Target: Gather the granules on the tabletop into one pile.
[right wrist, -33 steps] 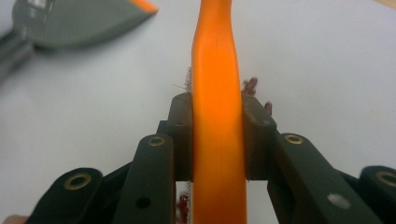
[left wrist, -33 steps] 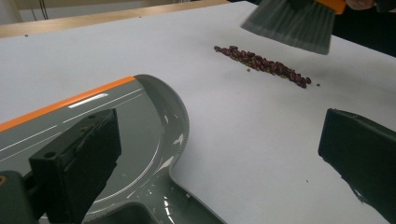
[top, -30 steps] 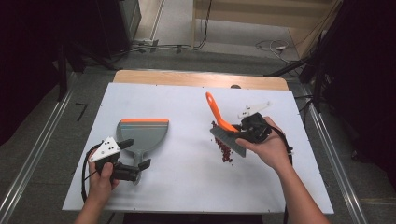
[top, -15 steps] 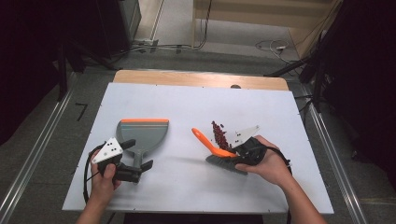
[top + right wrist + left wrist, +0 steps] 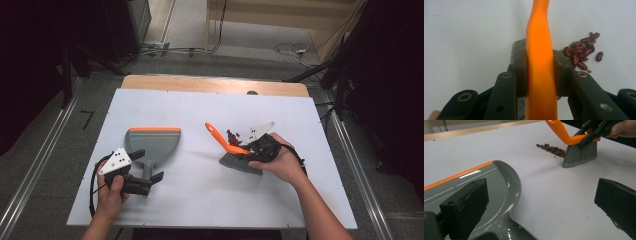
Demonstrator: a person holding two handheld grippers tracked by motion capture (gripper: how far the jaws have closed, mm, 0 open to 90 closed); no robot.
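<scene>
My right gripper (image 5: 245,150) is shut on the orange handle (image 5: 539,50) of a hand brush. The brush's grey bristles (image 5: 240,164) rest on the white table, and the handle slants up to the left. A small pile of red beans (image 5: 232,136) lies just beyond the bristles, also seen as beans (image 5: 579,53) to the right of the handle and as beans (image 5: 551,148) next to the bristles (image 5: 579,156). A grey dustpan (image 5: 152,142) with an orange lip lies flat at the left. My left gripper (image 5: 148,166) stands open, its jaws either side of the dustpan's handle.
The white tabletop (image 5: 200,200) has a wooden strip (image 5: 215,85) along its far edge. Metal rails (image 5: 35,170) run down both sides on the floor, and cables (image 5: 290,50) lie beyond the table.
The right hand has come down with the brush and tipped its handle over to the left; the bristles now sit on the table by the beans. The left hand has kept still.
</scene>
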